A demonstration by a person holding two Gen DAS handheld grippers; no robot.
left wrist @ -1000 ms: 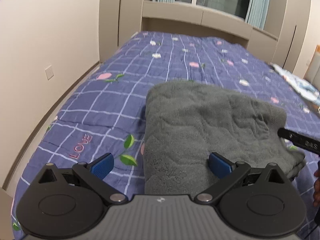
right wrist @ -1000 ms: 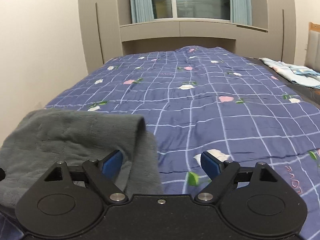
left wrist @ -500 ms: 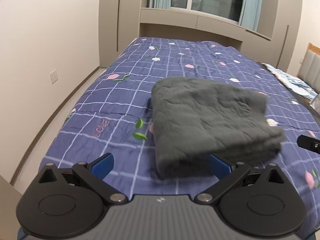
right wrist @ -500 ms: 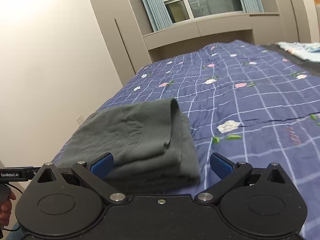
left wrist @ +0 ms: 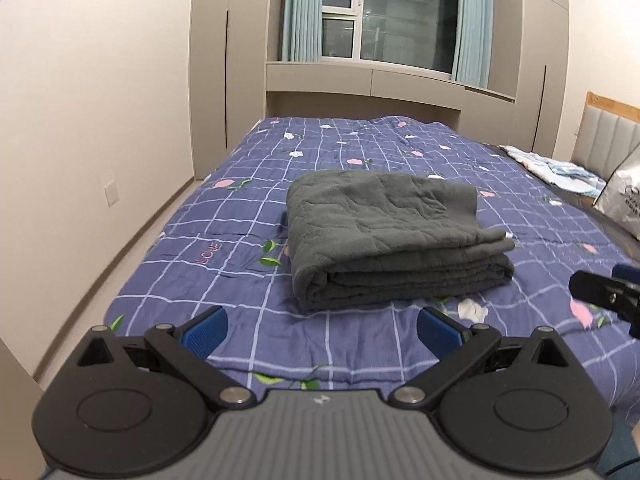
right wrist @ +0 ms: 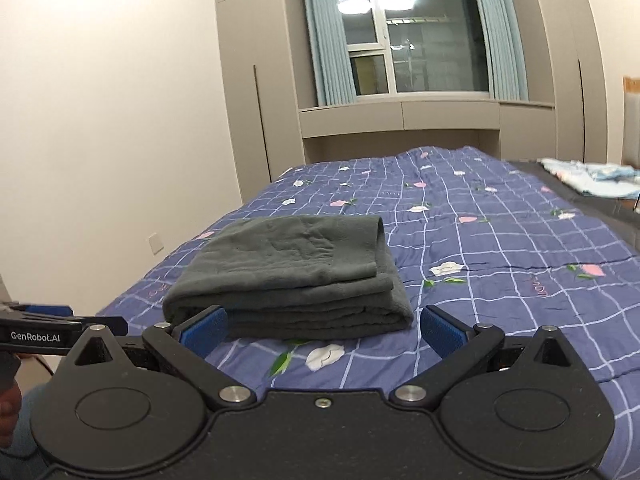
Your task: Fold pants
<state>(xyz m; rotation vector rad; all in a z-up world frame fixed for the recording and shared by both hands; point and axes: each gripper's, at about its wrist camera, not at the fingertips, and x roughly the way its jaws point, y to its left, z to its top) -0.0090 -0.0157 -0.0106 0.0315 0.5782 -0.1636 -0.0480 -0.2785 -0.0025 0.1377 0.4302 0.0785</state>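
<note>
Left wrist view: folded grey pants (left wrist: 394, 236) on quilt (left wrist: 360, 344), left gripper (left wrist: 320, 326) & right gripper (right wrist: 322, 326) both spread apart, empty.

Folded pants (left wrist: 396, 236) lie on the bed (left wrist: 360, 340), toward its near left part. Left claw (left wrist: 322, 330) is before the pants, apart from them; right claw (right wrist: 323, 330) also before the pants, just beside their near edge. Window (left wrist: 384, 20) behind the bed. Wall (left wrist: 100, 100) left of the bed. Bundle of cloth (left wrist: 560, 168), maybe bedding, right of the pants, well apart.
</note>
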